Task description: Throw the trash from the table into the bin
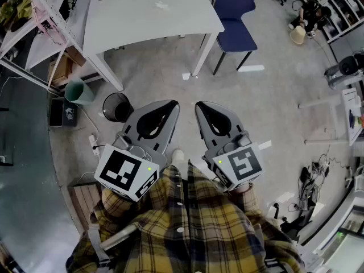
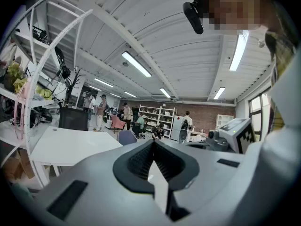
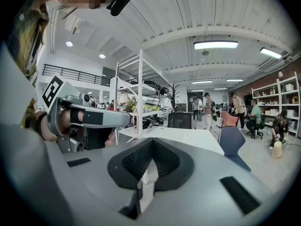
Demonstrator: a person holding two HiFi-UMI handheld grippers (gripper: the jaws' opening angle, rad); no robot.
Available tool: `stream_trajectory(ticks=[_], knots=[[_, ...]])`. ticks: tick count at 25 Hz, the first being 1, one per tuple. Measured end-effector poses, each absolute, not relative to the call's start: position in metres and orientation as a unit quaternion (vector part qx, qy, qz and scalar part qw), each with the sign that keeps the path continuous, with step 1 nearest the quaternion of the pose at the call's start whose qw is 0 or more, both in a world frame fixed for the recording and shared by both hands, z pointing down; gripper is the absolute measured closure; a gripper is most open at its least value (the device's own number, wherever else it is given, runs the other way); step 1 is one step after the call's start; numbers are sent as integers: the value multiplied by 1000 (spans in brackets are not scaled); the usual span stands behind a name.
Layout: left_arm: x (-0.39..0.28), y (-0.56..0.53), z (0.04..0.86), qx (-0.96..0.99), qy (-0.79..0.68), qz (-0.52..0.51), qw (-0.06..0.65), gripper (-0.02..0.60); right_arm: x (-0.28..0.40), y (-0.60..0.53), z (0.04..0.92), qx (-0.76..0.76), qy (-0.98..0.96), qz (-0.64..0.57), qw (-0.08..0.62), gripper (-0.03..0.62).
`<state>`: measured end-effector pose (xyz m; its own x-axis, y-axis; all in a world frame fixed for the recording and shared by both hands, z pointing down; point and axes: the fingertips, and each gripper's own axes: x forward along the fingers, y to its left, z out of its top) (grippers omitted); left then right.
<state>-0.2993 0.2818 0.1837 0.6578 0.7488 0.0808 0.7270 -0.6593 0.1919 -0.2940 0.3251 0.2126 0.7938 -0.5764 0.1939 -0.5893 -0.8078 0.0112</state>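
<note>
Pre-reach step. Holding left gripper (image 1: 168,106) and right gripper (image 1: 202,106) near body (image 1: 187,220), fingers of both pressed together, empty. Spotting small pale crumpled scrap (image 1: 162,5) far on white rectangular surface (image 1: 131,16), black round mesh bin (image 1: 116,107) on floor (image 1: 273,95) near left. Next: approach, spread fingers, grab scrap.

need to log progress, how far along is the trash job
Nothing looks done: a small pale scrap lies on the white table. Nothing is in hand: the left gripper and right gripper are both shut and empty, held short of the table. Left to do: pick up the scrap and drop it in the black bin on the floor.
</note>
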Motion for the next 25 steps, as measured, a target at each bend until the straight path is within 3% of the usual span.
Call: stream_trajectory(ticks=[25], knots=[[-288,305,200,922,372,89,61,574,-279,353,232,939,-331,95,20,595]])
